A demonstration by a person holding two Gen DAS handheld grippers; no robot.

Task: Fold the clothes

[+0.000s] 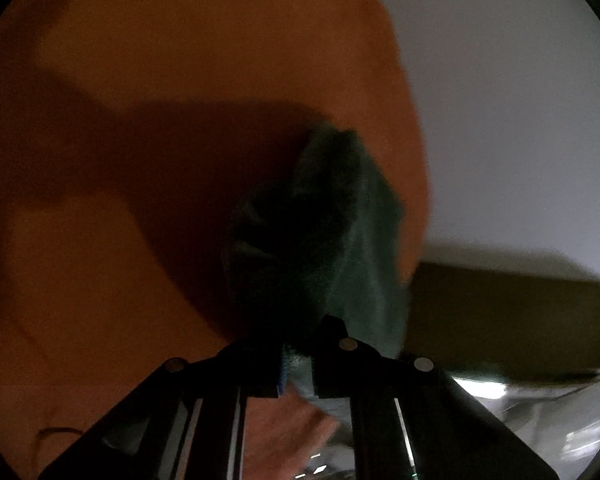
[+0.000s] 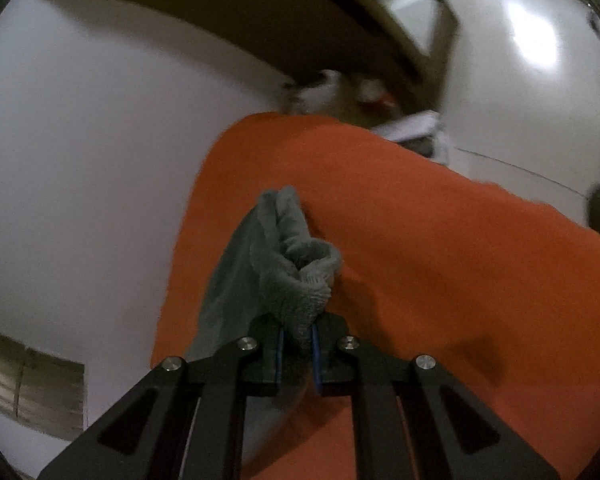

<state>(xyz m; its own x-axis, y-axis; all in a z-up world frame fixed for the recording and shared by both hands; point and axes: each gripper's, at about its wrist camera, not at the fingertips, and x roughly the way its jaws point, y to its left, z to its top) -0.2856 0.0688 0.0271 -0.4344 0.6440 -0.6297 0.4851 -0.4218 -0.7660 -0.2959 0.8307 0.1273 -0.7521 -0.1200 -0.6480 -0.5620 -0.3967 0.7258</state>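
1. tongs first: the right tongs are clamped on a bunched corner of the grey-green cloth; the left tongs pinch another part of the same cloth.
2. cloth hangs above the orange cloth; it looks soft, light and limp, best held at corners.
3. the white desk lies beyond; its far clutter is blurred, and the left view is dark.
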